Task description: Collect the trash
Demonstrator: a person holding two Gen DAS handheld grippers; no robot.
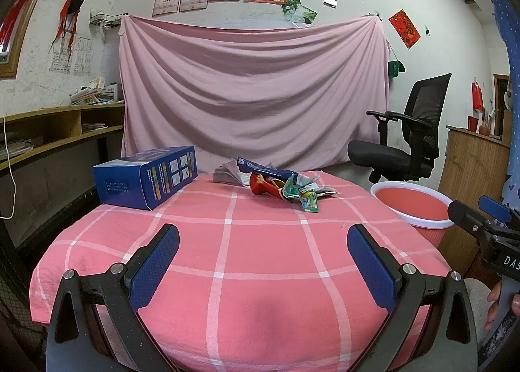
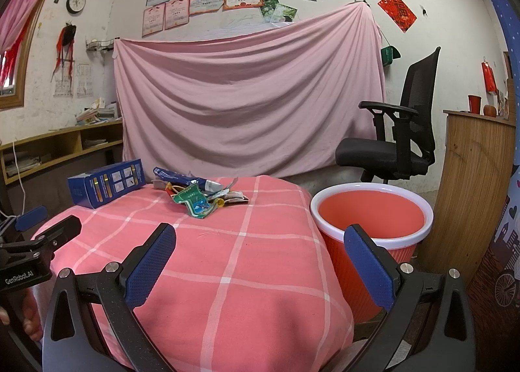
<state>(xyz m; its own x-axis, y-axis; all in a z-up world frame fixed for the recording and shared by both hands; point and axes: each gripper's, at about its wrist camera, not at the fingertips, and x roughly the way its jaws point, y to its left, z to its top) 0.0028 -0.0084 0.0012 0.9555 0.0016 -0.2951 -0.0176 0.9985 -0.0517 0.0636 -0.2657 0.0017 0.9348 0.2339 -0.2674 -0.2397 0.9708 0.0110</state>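
A heap of crumpled wrappers lies at the far side of the table with a pink checked cloth; it also shows in the right wrist view. A blue box lies at the far left. A red bin with a white rim stands on the floor right of the table. My left gripper is open and empty over the near table edge. My right gripper is open and empty, over the table's right edge beside the bin.
A black office chair stands behind the bin. A wooden cabinet is at the right. Wooden shelves run along the left wall. A pink sheet hangs behind the table.
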